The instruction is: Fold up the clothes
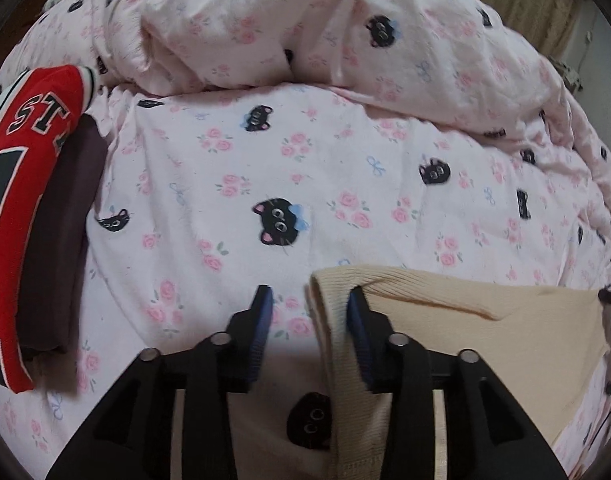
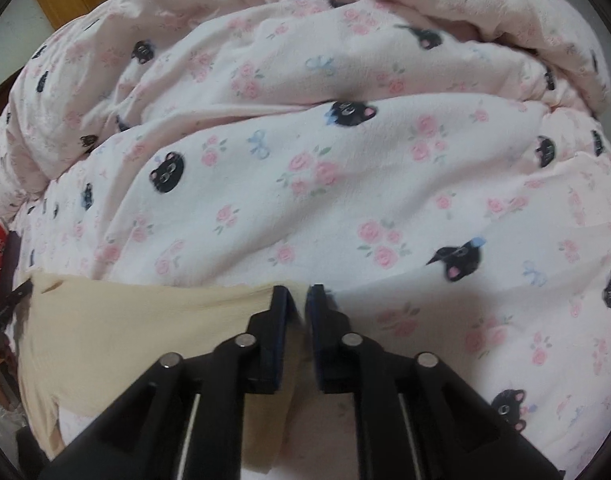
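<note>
Lying on the bed cover (image 1: 233, 168), a cream top (image 1: 485, 344) is seen near the bottom of both views. The left gripper (image 1: 307, 300) is held with its fingers wide apart, and the ribbed edge of the top is draped over one finger. The right gripper (image 2: 299, 296) is nearly closed, pinching the other edge of the top (image 2: 125, 320). A folded red jersey (image 1: 21, 184) is stacked on a dark garment (image 1: 65, 240) at the left.

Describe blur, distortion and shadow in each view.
Left wrist view: strong fisheye bending, dark corners, mostly sharp; the left tool shades the cream garment. Right wrist view: same bending, cat prints on the duvet smeared, shadow beneath the right tool.
</note>
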A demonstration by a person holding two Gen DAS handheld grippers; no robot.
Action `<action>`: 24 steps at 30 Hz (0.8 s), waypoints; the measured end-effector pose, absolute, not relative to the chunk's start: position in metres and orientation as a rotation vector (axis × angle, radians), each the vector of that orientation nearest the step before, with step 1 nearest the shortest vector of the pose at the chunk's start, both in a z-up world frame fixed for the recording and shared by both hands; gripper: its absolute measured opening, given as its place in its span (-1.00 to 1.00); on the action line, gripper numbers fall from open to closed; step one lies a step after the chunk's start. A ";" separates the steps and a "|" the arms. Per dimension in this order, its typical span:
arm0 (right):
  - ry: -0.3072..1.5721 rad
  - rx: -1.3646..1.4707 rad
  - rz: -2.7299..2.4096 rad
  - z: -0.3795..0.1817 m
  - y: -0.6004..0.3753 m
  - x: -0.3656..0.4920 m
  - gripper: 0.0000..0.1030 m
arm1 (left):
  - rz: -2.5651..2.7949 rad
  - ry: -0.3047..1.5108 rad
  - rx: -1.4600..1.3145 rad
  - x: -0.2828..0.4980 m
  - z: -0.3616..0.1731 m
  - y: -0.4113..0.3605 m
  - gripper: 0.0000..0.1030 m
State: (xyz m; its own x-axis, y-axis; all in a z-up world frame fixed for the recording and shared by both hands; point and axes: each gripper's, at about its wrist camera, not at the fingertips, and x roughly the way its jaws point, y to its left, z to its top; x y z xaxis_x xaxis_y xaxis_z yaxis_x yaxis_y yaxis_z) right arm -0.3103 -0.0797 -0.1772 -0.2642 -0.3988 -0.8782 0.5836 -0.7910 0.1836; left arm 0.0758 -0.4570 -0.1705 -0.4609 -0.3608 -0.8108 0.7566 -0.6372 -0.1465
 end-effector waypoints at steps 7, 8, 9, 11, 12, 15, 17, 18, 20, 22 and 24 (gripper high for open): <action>0.263 1.293 -2.189 -0.158 -0.061 -0.301 -0.40 | -2.151 0.701 0.935 0.098 -0.152 -0.461 -0.19; 0.275 1.271 -2.193 -0.154 -0.057 -0.295 -0.40 | -2.150 0.730 0.942 0.098 -0.153 -0.463 -0.15; 0.285 1.254 -2.194 -0.151 -0.054 -0.290 -0.40 | -2.148 0.759 0.948 0.098 -0.155 -0.466 -0.05; 0.297 1.243 -2.192 -0.147 -0.050 -0.282 -0.40 | -2.145 0.817 0.960 0.098 -0.158 -0.470 -0.02; 0.302 1.239 -2.192 -0.145 -0.048 -0.279 -0.40 | -2.142 0.846 0.966 0.098 -0.160 -0.472 -0.02; 0.310 1.250 -2.172 -0.143 -0.041 -0.269 -0.40 | -2.133 0.934 0.984 0.099 -0.165 -0.479 -0.02; 0.317 1.249 -2.159 -0.141 -0.037 -0.262 -0.40 | -2.126 0.992 0.995 0.099 -0.168 -0.483 -0.02; 0.318 1.249 -2.149 -0.140 -0.036 -0.258 -0.40 | -2.123 1.026 1.000 0.099 -0.170 -0.485 -0.02; 0.311 1.247 -2.135 -0.138 -0.032 -0.250 -0.40 | -2.108 1.170 0.967 0.104 -0.174 -0.494 -0.02; 0.302 1.243 -2.122 -0.135 -0.028 -0.242 -0.40 | -2.087 1.308 0.918 0.111 -0.178 -0.502 -0.02; 0.293 1.238 -2.111 -0.133 -0.025 -0.234 -0.40 | -2.060 1.413 0.859 0.120 -0.178 -0.509 -0.02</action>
